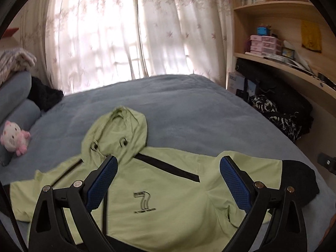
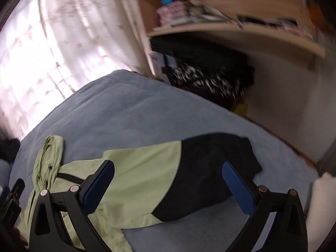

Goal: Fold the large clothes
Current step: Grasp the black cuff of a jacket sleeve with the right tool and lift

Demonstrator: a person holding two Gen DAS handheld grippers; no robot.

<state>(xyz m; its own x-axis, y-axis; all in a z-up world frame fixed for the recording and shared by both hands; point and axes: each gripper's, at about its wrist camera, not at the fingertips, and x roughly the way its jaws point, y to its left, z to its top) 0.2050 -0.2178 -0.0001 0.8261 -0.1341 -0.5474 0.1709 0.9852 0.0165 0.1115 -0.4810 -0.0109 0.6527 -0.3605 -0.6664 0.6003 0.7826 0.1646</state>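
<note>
Across the blue bed (image 1: 189,105) your light green hooded jacket (image 1: 168,189) lies spread flat, hood toward the curtained window (image 1: 105,31). Your left gripper (image 1: 168,180) hovers over its chest, jaws wide apart, empty. Only the left view shows the pink plush toy (image 1: 14,137) near the bed's left edge. Your right gripper (image 2: 168,182), likewise spread and empty, frames the black-cuffed sleeve (image 2: 205,168) by the wooden shelves (image 2: 231,29).

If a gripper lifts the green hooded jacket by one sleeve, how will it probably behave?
The jacket looks thin and lies creased on the blue bedcover, so it would probably hang limp, not keep its shape. The black sleeve end lies flat and would likely drape over a finger. The fabric seems smooth, so it may slip from a shallow pinch.
</note>
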